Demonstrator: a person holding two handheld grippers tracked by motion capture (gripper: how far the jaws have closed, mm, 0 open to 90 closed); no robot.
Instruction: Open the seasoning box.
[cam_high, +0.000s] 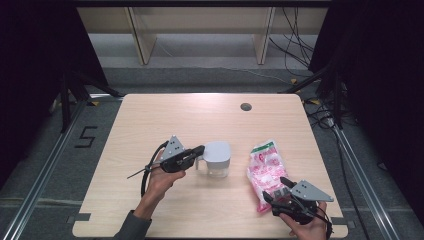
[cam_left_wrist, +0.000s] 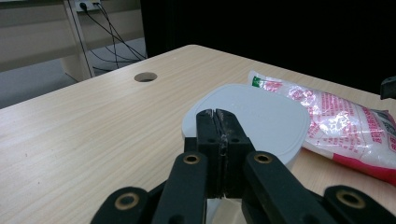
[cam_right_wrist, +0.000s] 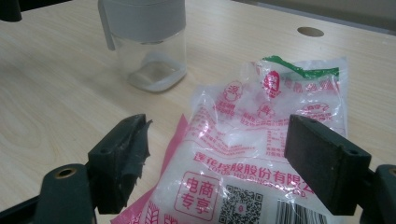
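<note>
Left tool clamped on clear jar's handle, right tool agape over crinkly plastic bag

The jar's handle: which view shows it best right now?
The right gripper view: the handle runs clear down the jar. The high view has the left gripper at it; in the left gripper view the shut jaws cover it.

Clear plastic bag: red Chinese print, including "电商专享" in a red box beside a QR code and barcode. Floor left of the desk: a black "5".
</note>
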